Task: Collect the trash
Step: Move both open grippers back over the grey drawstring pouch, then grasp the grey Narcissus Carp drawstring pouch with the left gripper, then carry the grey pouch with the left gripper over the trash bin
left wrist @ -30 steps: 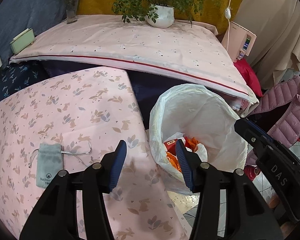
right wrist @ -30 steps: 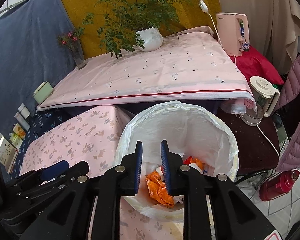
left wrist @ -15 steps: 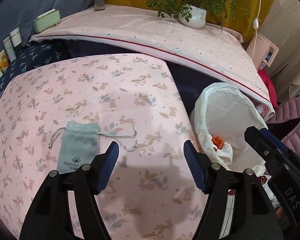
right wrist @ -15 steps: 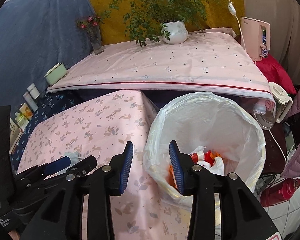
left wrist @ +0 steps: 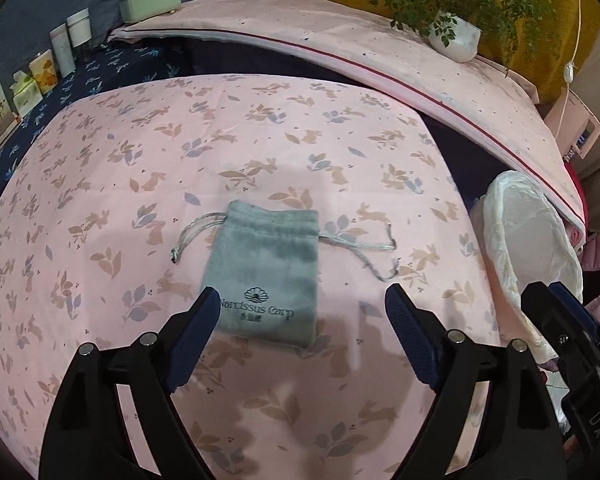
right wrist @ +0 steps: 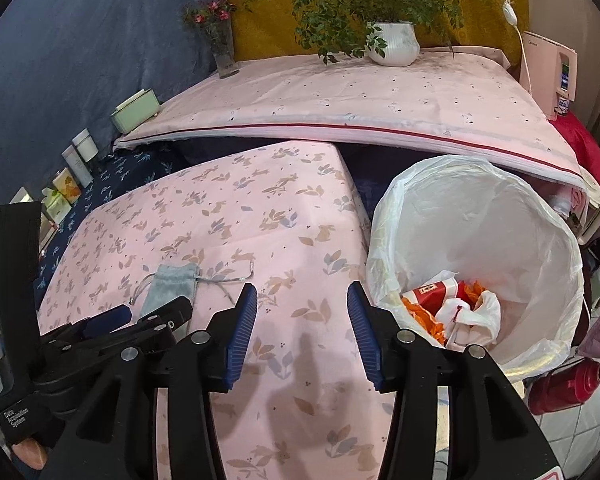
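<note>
Since a second ago the left gripper (left wrist: pixel 302 318) has swung away from the lined trash bin (right wrist: pixel 536 216) and out over the table, so the grey drawstring pouch (left wrist: pixel 266 268) has gone from the lower left of its view to the centre, while the right gripper (right wrist: pixel 302 318) has left the bin mouth and spread its jaws. Both pairs of jaws now stand wide apart and hold nothing. The step in hand looks like the approach to the next piece of trash, the pouch; the next move probably calls for lowering the left jaws over its lower end and pinching the fabric without snagging the tablecloth (left wrist: pixel 100 168). The pouch is a soft, velvety, flat rectangle printed "Narcissus Carp", its thin silvery cords trailing to either side. It lies mid-table, just ahead of the left fingertips (left wrist: pixel 210 300). The bin's thin, crinkled white liner already holds crumpled orange and red wrappers (right wrist: pixel 432 304) at the right of the right view.
</note>
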`<state>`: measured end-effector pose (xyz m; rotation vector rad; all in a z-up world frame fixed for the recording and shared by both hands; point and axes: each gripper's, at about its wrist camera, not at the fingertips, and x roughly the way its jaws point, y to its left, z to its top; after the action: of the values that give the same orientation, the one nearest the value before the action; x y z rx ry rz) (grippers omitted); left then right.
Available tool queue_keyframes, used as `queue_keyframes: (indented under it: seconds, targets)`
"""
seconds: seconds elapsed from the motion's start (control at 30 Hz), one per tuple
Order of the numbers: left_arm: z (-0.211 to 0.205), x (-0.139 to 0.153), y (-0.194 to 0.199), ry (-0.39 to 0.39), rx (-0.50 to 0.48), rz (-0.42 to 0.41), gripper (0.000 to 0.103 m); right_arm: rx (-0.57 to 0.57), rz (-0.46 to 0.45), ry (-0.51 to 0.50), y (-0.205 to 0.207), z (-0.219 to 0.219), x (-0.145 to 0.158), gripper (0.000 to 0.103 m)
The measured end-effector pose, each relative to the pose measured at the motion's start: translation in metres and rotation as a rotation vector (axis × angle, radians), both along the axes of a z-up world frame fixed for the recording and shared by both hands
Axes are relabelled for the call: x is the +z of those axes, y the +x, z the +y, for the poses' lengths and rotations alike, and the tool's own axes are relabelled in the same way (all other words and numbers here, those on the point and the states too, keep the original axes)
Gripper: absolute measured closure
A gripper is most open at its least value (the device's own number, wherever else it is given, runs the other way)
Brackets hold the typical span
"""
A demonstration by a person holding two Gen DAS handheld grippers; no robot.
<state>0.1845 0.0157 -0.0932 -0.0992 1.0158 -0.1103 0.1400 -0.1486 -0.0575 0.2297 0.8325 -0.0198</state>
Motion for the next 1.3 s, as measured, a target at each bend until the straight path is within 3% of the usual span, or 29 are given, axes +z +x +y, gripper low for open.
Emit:
queue_keyframes:
  seconds: [0.33,0.53,0.73,0.9,1.0,1.3]
  targets:
    - [0.025,-0.03,0.012,-0.013,0.035,0.061,0.022,0.033,0.051,-0.011,0.01,0.028,-0.026,0.056]
    - [0.022,-0.033,0.014,0.006,0.011,0.043,0.025,0.038,0.076,-0.011,0.019,0.035,-0.038,0.056]
    - [0.013,-0.033,0.013,0.06,-0.027,0.018,0.043,0.036,0.097,-0.007,0.025,0.038,-0.048,0.056]
    - [0.013,-0.031,0.011,0.064,-0.049,0.01,0.077,0.036,0.118,-0.003,0.025,0.04,-0.058,0.056]
    - [0.015,-0.031,0.01,0.042,-0.054,0.022,0.091,0.037,0.123,0.001,0.024,0.041,-0.061,0.056]
    - [0.022,-0.027,-0.001,0.001,-0.043,0.04,0.095,0.05,0.129,0.008,0.017,0.048,-0.063,0.056]
